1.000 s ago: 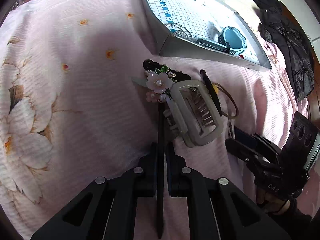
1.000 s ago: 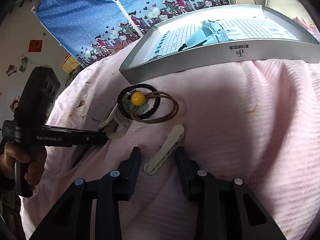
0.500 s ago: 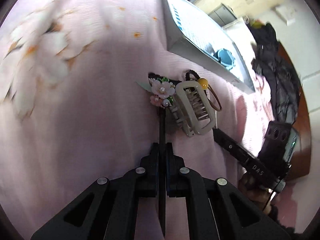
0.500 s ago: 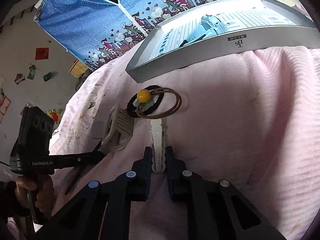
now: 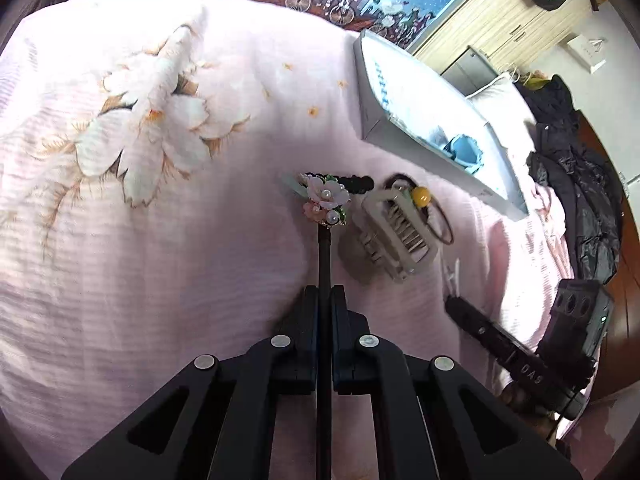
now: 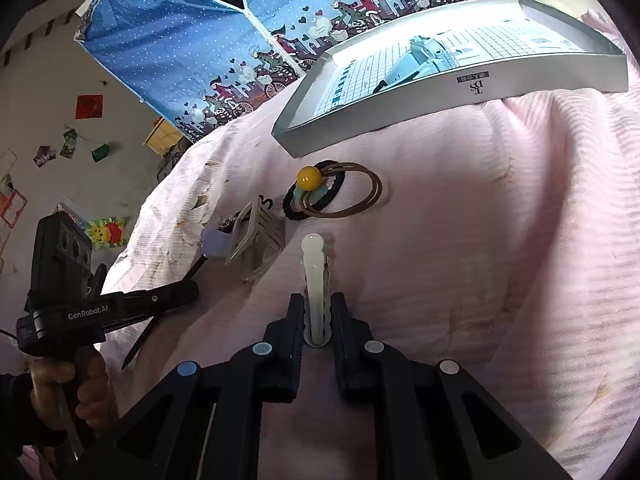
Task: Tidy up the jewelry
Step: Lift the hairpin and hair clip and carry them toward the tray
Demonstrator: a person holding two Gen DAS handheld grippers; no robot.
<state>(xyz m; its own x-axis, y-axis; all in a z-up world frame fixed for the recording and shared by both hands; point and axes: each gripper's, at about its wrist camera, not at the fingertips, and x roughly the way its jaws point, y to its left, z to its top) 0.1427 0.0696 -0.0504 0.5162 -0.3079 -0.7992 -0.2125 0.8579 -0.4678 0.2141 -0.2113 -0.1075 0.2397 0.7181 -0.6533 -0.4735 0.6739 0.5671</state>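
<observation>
The black hairpin with pink pearl flowers (image 5: pixel 325 240) is pinched by its stem in the left hand-held gripper (image 5: pixel 325 300), flower head pointing forward over the pink floral bedspread (image 5: pixel 160 240). Over on the right, big change: a second ago the right hand-held gripper (image 6: pixel 318 312) stood open around the pale cream scalloped hair clip (image 6: pixel 316 272) — now it's clamped tight on the clip's near end, and the clip has swung round to point straight along the fingers. So both tools are loaded! Left behind on the bed: the beige rectangular claw clip (image 5: pixel 394 236) and the black and brown hair ties with a yellow bead (image 6: pixel 332 192), lying just in front of the shallow grey box lid with a grid lining (image 6: pixel 440 100). That tray, I'd say, is the destination, with a light-blue item already inside. Two pieces secured, two to go.
</observation>
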